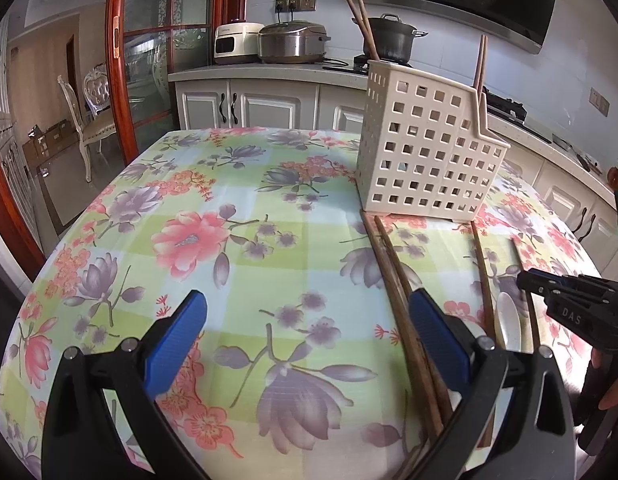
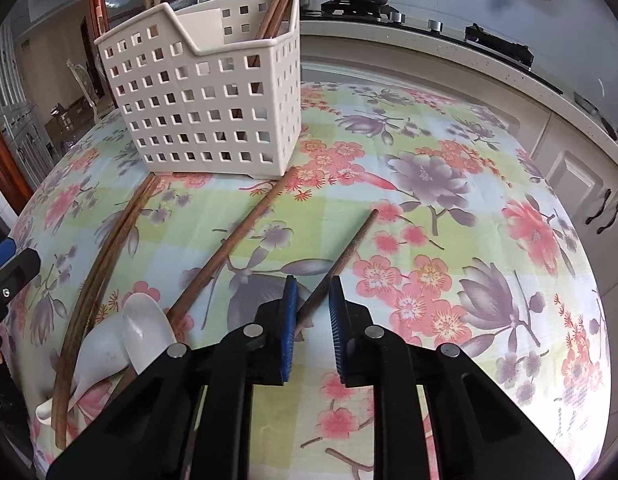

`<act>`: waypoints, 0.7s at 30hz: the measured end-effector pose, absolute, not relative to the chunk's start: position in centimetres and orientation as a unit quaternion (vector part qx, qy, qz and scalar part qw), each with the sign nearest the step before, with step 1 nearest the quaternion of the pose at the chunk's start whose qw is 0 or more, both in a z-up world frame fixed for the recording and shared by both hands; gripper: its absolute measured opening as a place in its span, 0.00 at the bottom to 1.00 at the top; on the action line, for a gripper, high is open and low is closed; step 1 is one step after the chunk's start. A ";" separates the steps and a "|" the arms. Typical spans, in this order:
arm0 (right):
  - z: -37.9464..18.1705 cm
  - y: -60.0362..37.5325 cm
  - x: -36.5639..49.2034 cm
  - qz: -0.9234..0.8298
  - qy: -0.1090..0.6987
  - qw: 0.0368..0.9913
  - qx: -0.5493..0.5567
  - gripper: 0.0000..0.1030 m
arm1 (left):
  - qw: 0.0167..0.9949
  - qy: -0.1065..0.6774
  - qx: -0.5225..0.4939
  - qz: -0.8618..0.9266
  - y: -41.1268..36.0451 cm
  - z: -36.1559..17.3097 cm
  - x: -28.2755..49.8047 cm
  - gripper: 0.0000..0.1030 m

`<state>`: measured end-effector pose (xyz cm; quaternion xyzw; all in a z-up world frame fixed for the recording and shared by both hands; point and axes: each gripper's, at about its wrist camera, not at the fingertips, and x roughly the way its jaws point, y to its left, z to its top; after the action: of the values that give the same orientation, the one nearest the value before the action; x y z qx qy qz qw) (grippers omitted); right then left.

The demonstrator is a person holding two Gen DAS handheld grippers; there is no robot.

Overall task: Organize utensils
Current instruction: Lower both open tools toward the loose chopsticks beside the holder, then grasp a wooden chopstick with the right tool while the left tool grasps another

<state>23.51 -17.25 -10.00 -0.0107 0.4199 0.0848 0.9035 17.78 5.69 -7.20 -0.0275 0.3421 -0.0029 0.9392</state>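
1. The right gripper (image 2: 313,320) tilts down at the table (image 2: 449,300), in front of the basket (image 2: 213,104), fingers narrowed around a chopstick (image 2: 351,246), seemingly pinching it.
2. The left gripper (image 1: 309,344) hovers before the basket, fingers wide, empty.
3. The basket holds upright chopsticks (image 2: 279,4); loose chopsticks (image 2: 97,256) and white spoons (image 2: 137,328) lie before it.

basket (image 2: 213,120): matt cream plastic, perforated | chopsticks (image 2: 229,248) before basket: brown wood, matt | spoons (image 2: 145,328): glossy white | cloth (image 2: 429,240) under basket: smooth floral | pads (image 2: 290,328): ribbed blue
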 end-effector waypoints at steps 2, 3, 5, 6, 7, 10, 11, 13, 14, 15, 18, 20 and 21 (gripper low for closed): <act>-9.9 -16.8 23.2 0.097 0.417 0.904 -0.018 0.08 | 0.939 0.342 -0.024 -0.003 5.5 -7.2 17.8 0.95; -9.9 -16.7 23.1 0.103 0.417 0.903 -0.020 0.08 | 0.939 0.342 -0.024 -0.003 5.5 -7.2 17.8 0.95; -9.9 -16.9 23.0 0.104 0.421 0.901 -0.011 0.08 | 0.939 0.344 -0.026 -0.004 5.5 -7.2 17.8 0.95; -10.0 -17.0 23.0 0.103 0.422 0.901 -0.011 0.08 | 0.938 0.345 -0.027 -0.003 5.5 -7.2 17.8 0.95; -10.0 -17.0 23.0 0.103 0.423 0.900 -0.010 0.08 | 0.938 0.346 -0.029 -0.003 5.5 -7.3 17.9 0.95; -10.0 -17.1 23.3 0.102 0.433 0.896 -0.010 0.09 | 0.935 0.353 -0.034 -0.009 5.5 -7.5 18.1 0.95; -9.9 -17.0 23.3 0.102 0.435 0.895 -0.014 0.09 | 0.934 0.356 -0.035 -0.012 5.4 -7.5 18.2 0.95; -9.9 -16.8 23.5 0.100 0.435 0.894 -0.024 0.09 | 0.930 0.364 -0.037 -0.025 5.2 -7.6 18.5 0.94; -10.0 -16.7 23.6 0.100 0.435 0.895 -0.027 0.09 | 0.928 0.369 -0.039 -0.033 5.1 -7.8 18.7 0.94; -10.0 -16.7 23.7 0.099 0.434 0.895 -0.029 0.09 | 0.925 0.375 -0.042 -0.038 5.1 -7.9 19.0 0.94; -10.1 -16.8 23.8 0.098 0.431 0.897 -0.032 0.09 | 0.920 0.388 -0.046 -0.041 4.9 -8.2 20.0 0.89; -10.1 -16.7 23.6 0.096 0.425 0.899 -0.042 0.08 | 0.914 0.399 -0.054 -0.049 4.7 -8.3 20.8 0.82; -10.1 -16.7 23.5 0.096 0.424 0.899 -0.045 0.07 | 0.911 0.405 -0.054 -0.053 4.5 -8.4 21.3 0.77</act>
<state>23.53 -16.73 -10.14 -0.0451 0.4240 0.0959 0.8994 21.32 4.50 -8.42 -0.0544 0.4052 -0.0535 0.9111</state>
